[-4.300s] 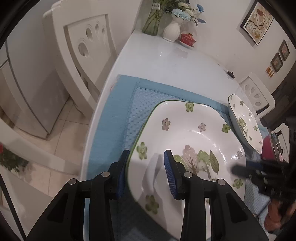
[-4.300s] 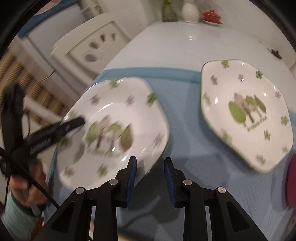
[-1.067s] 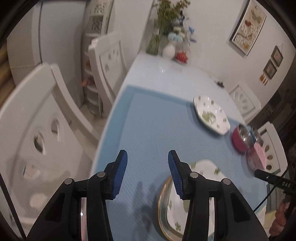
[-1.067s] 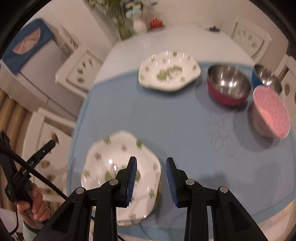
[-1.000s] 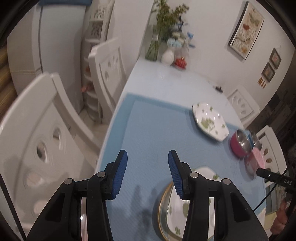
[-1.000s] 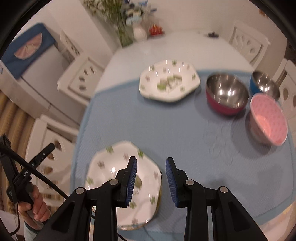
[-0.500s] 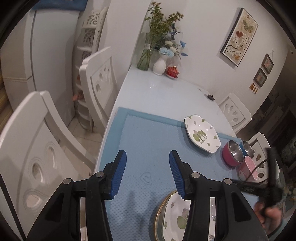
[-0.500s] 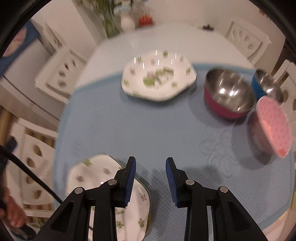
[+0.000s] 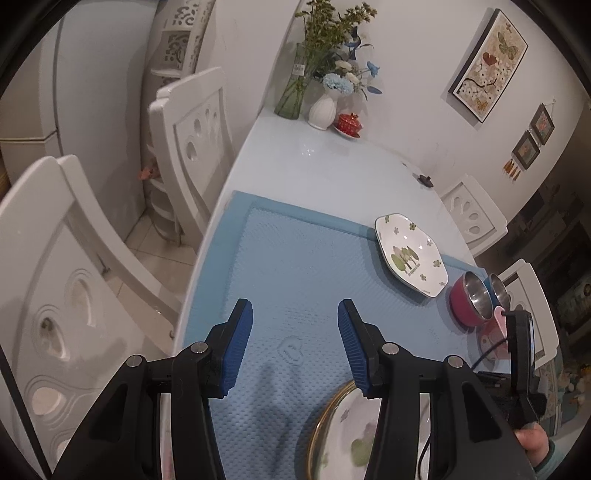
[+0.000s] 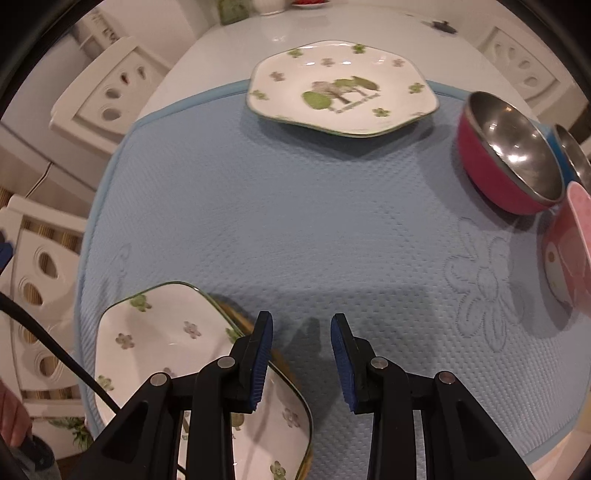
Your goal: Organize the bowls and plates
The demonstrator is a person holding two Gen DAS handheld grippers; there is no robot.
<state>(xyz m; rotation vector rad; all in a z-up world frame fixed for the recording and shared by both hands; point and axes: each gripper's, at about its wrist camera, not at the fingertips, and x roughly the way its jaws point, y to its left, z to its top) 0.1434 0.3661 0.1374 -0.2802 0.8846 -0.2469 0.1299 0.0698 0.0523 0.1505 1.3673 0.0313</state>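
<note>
A white floral plate (image 10: 341,92) lies at the far edge of the blue mat (image 10: 295,206); it also shows in the left wrist view (image 9: 410,254). A second floral plate (image 10: 155,354) sits on a gold-rimmed plate (image 10: 240,317) at the near left, also in the left wrist view (image 9: 347,432). A red steel bowl (image 10: 506,151), a blue bowl (image 10: 574,155) and a pink bowl (image 10: 572,254) stand at the right. My left gripper (image 9: 295,347) is open and empty above the mat. My right gripper (image 10: 301,362) is open and empty beside the stacked plates.
White chairs (image 9: 195,147) stand along the table's left side. Vases with flowers (image 9: 321,107) and a red lidded dish (image 9: 349,122) stand at the far end of the white table (image 9: 332,166). A small black object (image 10: 441,26) lies on the table.
Both grippers stay open and empty. The right gripper has moved forward and lower over the mat, so the far plate and bowls look nearer. The left view has barely shifted.
</note>
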